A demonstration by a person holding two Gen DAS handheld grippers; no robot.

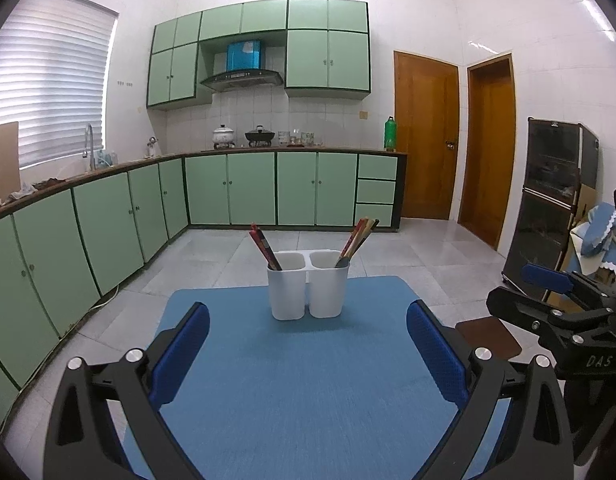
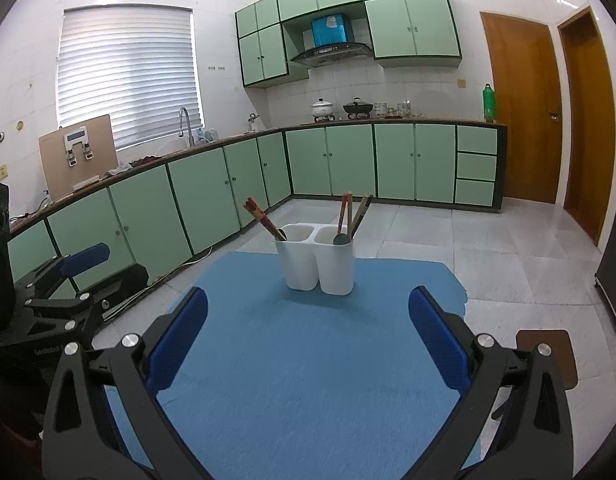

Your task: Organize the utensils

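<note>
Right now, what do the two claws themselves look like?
Both match: the left claw and right claw have black angular plastic frames, silver round bolt heads and fingers faced with textured blue pads. White lettering marks each body's side. No cables or sleeves show.

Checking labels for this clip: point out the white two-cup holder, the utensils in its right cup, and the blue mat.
white two-cup holder (image 1: 308,292): left wrist view, front wall.
utensils in the right cup (image 2: 354,214): right wrist view, upper handles.
blue mat (image 1: 291,380): left wrist view, bare middle.
</note>
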